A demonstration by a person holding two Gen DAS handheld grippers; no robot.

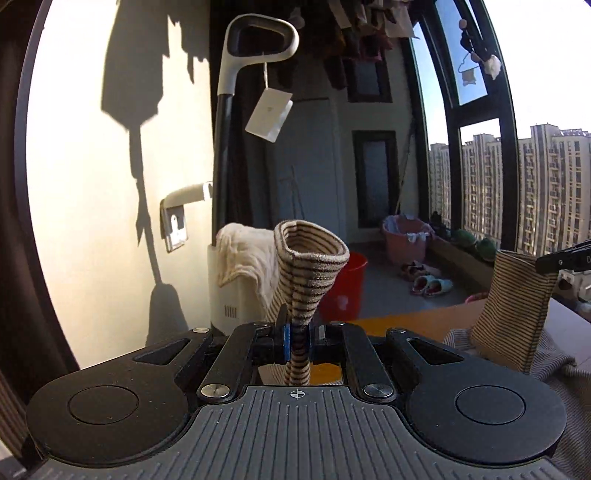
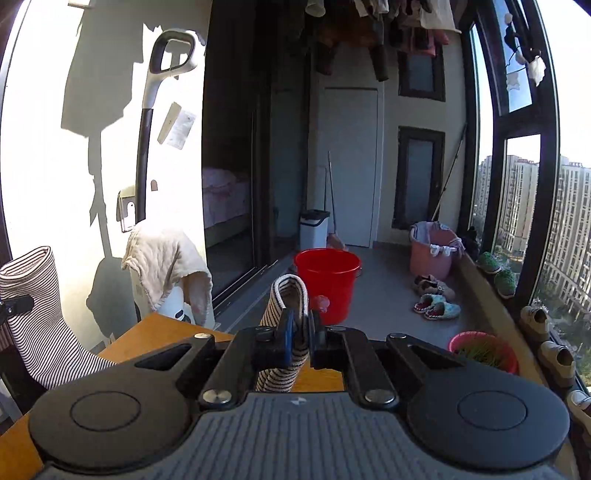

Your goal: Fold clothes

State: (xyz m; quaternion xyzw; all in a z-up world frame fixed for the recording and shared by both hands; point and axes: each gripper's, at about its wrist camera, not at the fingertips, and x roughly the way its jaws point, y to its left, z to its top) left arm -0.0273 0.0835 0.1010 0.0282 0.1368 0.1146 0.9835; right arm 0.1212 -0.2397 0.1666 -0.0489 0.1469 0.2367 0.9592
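Lowest in the left wrist view, the left gripper (image 1: pixel 295 341) is clenched on a striped garment (image 1: pixel 310 266); its ribbed knit, beige with thin dark stripes, rises from the blue pads and flares into an open, funnel-shaped cuff at frame centre. At the right edge of that view a second tube of the same cloth stands upright, pinched by a black finger entering from the right, with more of the garment heaped grey and rumpled below it on the orange table (image 1: pixel 413 321).

In the right wrist view the right gripper (image 2: pixel 299 341) is closed on a narrower folded loop of the striped garment (image 2: pixel 290 295), standing upright at lower centre; at the left edge the other cuff appears as a tall striped tube, clipped by a black finger.

Behind the table, a cream quilted towel (image 2: pixel 166 258) drapes over a white appliance base, and a black pole with a grey loop handle (image 1: pixel 258 35) rises from it; a white tag (image 1: pixel 267 114) hangs from the handle, its print too small to read. Farther back stand a glossy red bucket (image 2: pixel 327 280) and a pink basket (image 2: pixel 432 251); only the right wrist view shows a pink pot of green sprouts (image 2: pixel 484 350) at lower right and a white lidded bin (image 2: pixel 314 229) by the far door.
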